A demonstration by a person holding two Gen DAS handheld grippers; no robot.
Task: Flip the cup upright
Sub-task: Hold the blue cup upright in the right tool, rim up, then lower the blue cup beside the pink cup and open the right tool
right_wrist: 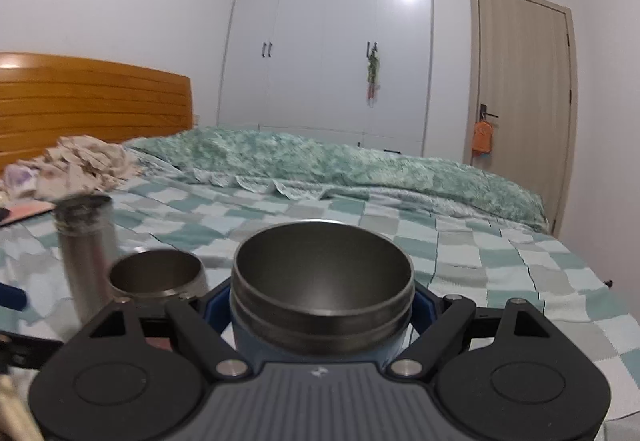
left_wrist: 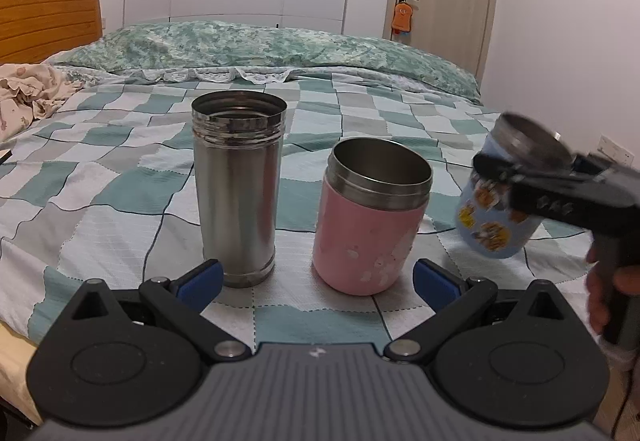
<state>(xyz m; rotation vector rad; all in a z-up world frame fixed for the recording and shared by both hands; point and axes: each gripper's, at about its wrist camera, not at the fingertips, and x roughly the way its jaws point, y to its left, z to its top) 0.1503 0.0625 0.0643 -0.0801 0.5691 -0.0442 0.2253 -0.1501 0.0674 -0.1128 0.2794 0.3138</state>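
Note:
A tall steel cup [left_wrist: 239, 189] and a pink cup [left_wrist: 370, 217] stand upright, mouths up, on the checked bedspread [left_wrist: 120, 201]. My left gripper [left_wrist: 318, 281] is open and empty just in front of them. My right gripper [left_wrist: 500, 177] is shut on a blue cup with cartoon stickers [left_wrist: 496, 217], held tilted above the bed at the right. In the right wrist view the blue cup [right_wrist: 322, 281] sits mouth up between the fingers of the right gripper [right_wrist: 320, 307]. The steel cup [right_wrist: 86, 241] and the pink cup's rim [right_wrist: 156, 273] show at the left there.
A green quilt [left_wrist: 280, 45] lies across the far side of the bed. Crumpled cloth [left_wrist: 28, 89] and a wooden headboard [left_wrist: 48, 17] are at the left. White wardrobes [right_wrist: 328, 41] and a door [right_wrist: 520, 89] stand behind.

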